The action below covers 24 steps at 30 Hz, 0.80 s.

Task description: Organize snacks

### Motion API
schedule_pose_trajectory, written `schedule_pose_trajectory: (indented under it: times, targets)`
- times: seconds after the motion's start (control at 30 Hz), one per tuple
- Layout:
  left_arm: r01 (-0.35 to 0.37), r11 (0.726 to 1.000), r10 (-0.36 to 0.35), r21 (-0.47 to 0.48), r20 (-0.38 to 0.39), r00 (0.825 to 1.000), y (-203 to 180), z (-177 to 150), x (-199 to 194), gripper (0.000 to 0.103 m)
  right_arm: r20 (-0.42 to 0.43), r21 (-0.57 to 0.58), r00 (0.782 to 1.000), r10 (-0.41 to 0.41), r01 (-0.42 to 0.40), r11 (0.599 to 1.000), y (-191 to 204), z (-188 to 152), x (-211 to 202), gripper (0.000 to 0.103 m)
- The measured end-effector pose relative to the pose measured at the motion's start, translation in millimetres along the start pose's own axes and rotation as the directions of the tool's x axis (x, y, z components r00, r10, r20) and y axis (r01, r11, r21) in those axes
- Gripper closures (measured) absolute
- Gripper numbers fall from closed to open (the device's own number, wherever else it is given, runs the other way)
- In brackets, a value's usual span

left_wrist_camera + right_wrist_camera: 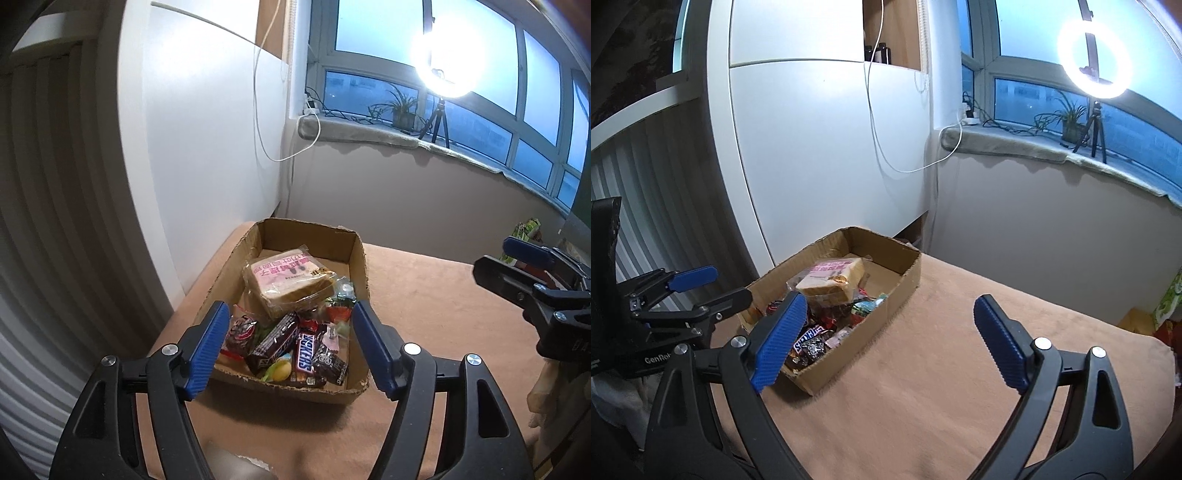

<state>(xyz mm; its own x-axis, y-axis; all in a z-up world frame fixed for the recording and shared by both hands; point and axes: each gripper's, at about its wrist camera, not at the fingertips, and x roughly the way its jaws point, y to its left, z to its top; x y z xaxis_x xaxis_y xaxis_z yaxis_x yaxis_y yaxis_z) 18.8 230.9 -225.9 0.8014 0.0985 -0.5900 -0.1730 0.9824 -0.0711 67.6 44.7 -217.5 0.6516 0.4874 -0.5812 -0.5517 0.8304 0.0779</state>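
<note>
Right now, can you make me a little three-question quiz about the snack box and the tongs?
1. True or false: the wrapped bread lies inside the cardboard box.
2. Which is printed on a bar in the box: A) Snickers B) Oreo C) Pringles?
3. Fill in: both the left tongs and the right tongs are ____ and hold nothing.

Key: 1 true; 2 A, the Snickers bar; 3 open.

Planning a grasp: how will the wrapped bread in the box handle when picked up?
The bread is probably soft and light, so a hard squeeze may crush it. Its clear wrapper looks glossy and loose, likely slippery.
</note>
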Motion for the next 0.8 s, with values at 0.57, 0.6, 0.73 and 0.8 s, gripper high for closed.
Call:
schedule_pose_trajectory:
  times: [0.57, 0.6, 0.73, 0.8]
  targets:
    - [-0.025, 1.0, 0.025, 0.004, -0.006, 1.0, -6, -1, -3, 0.033, 0.014, 0.037, 1.0, -0.019, 0.018, 0.999, -20, -7, -13, 0.009]
    - [-0.025, 1.0, 0.025, 0.003, -0.007, 1.0, -6, -1, -3, 0.033, 0.014, 0.04, 1.0, -0.02, 0.02, 0.999, -21, -7, -13, 0.009]
    - [-0.024, 1.0, 0.024, -0.002, -0.016, 1.0, -4, -1, -2, 0.033, 0.013, 0.048, 1.0, -0.021, 0.02, 0.999, -25, -8, -13, 0.009]
    - [-0.027, 1.0, 0.027, -0.002, -0.017, 0.999, -4, -1, -2, 0.033, 0.013, 0.05, 1.0, -0.023, 0.022, 0.998, -26, -9, -14, 0.009]
